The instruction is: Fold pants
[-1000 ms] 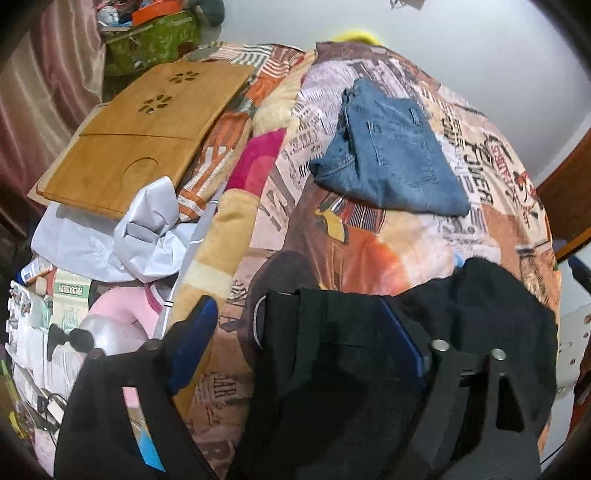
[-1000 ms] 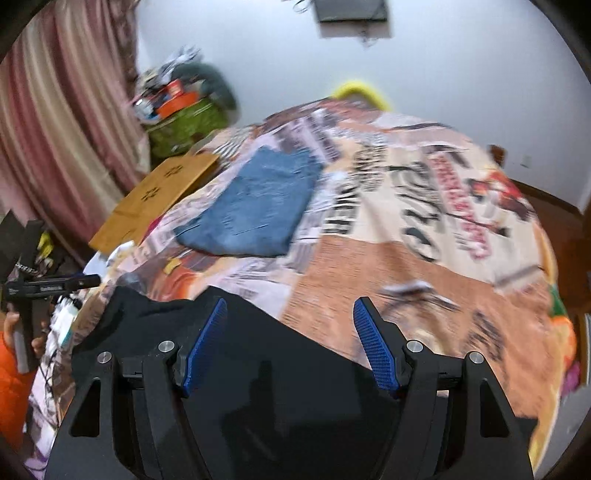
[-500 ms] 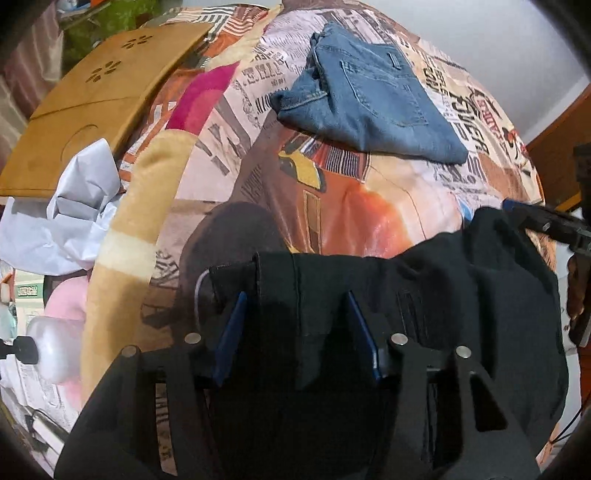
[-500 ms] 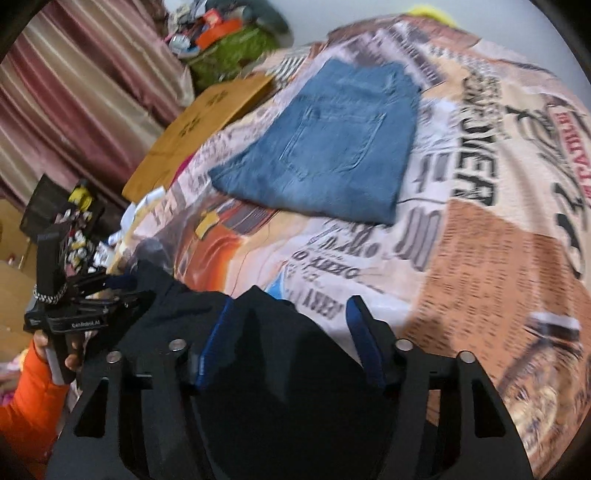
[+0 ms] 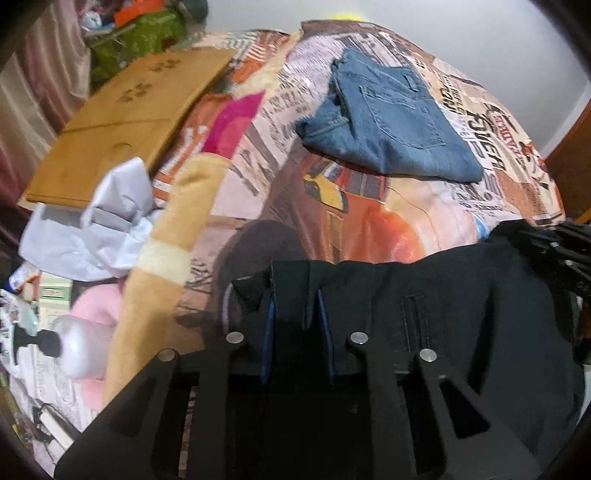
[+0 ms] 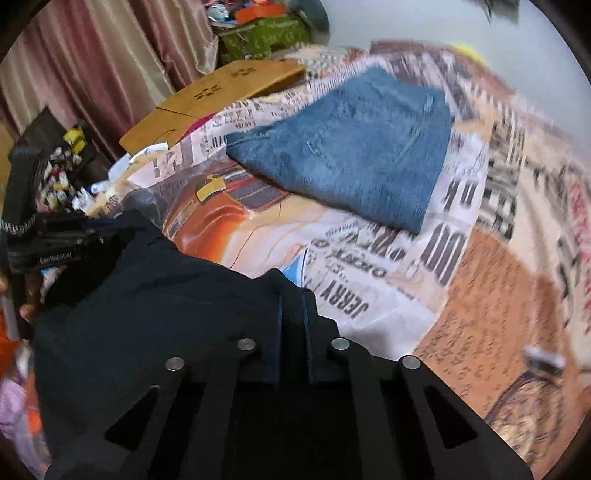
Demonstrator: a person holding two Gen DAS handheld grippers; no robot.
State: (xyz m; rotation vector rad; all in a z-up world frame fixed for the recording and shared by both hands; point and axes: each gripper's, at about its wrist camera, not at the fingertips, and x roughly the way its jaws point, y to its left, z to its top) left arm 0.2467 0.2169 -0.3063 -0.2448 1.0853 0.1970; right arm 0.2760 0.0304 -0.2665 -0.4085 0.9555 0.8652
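Note:
Black pants (image 5: 461, 314) lie bunched at the near edge of a bed with a newspaper-print cover (image 5: 369, 229). My left gripper (image 5: 295, 306) is closing on a fold at the pants' left corner, and its blue pads pinch the cloth. In the right wrist view the same black pants (image 6: 147, 295) spread to the left. My right gripper (image 6: 291, 306) is shut on their right edge, with a thin strip of black cloth between the pads. A folded pair of blue jeans (image 5: 388, 122) rests farther back on the bed, also visible as the jeans (image 6: 351, 155).
A wooden board (image 5: 129, 110) lies along the bed's left side, with crumpled white wrapping (image 5: 110, 210) and a pale bottle (image 5: 77, 347) below it. A green box (image 6: 266, 33) and striped curtains (image 6: 92, 66) stand behind. A white wall lies beyond the bed.
Both grippers came down onto the black pants and their jaws went from wide apart to pinched on the cloth. The right one also swung left and rolled.

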